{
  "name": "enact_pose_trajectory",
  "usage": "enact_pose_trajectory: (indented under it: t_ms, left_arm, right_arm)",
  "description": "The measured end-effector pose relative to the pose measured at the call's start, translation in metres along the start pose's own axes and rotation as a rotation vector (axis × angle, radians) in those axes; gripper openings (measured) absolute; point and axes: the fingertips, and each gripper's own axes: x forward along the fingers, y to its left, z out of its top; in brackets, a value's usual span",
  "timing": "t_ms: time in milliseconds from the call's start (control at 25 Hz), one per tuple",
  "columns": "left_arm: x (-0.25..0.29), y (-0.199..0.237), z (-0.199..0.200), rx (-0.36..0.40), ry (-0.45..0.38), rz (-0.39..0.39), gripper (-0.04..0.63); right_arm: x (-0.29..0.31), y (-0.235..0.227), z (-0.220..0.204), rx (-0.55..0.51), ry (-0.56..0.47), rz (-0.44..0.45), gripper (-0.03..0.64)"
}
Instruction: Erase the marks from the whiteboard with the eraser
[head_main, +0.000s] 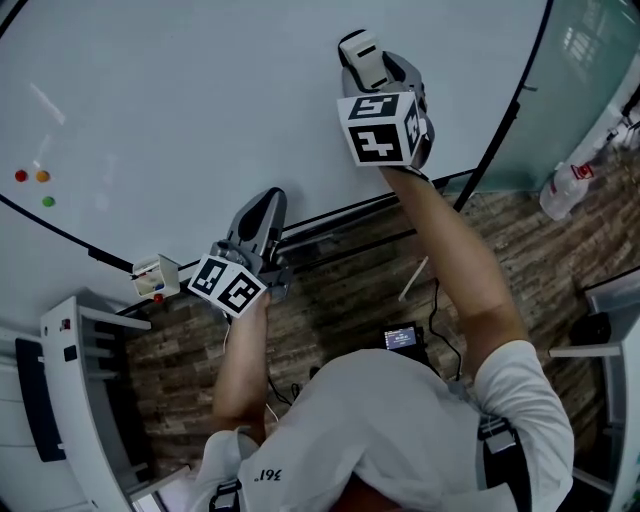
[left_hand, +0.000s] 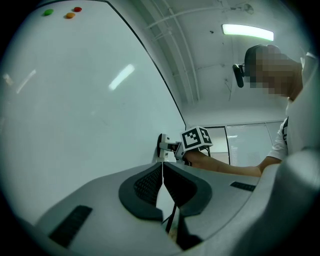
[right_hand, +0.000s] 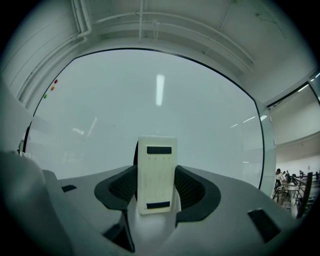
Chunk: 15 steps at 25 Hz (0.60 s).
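Near the whiteboard's (head_main: 200, 100) bottom edge, the right gripper (head_main: 375, 65) clamps the eraser (right_hand: 157, 175) flat for wiping; the left gripper (left_hand: 162, 187) idles, jaws clenched on nothing.

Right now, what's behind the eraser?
The whiteboard sits behind the eraser, with no marks showing around it. The patch it covers is hidden, so marks there can't be seen.
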Motion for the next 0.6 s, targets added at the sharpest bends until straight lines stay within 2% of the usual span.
enact_pose_trajectory:
  t_ms: [400,600]
  left_arm:
    - [0.009,-0.005,-0.005,0.002,0.007,-0.003,0.008]
    - [-0.002,-0.001,-0.001,0.003,0.005,0.012,0.008]
  right_arm:
    - [0.002,-0.031,-0.013,0.020,0.008,-0.002,0.250]
    - [0.002,-0.051,-0.024,0.047,0.036,-0.049,0.249]
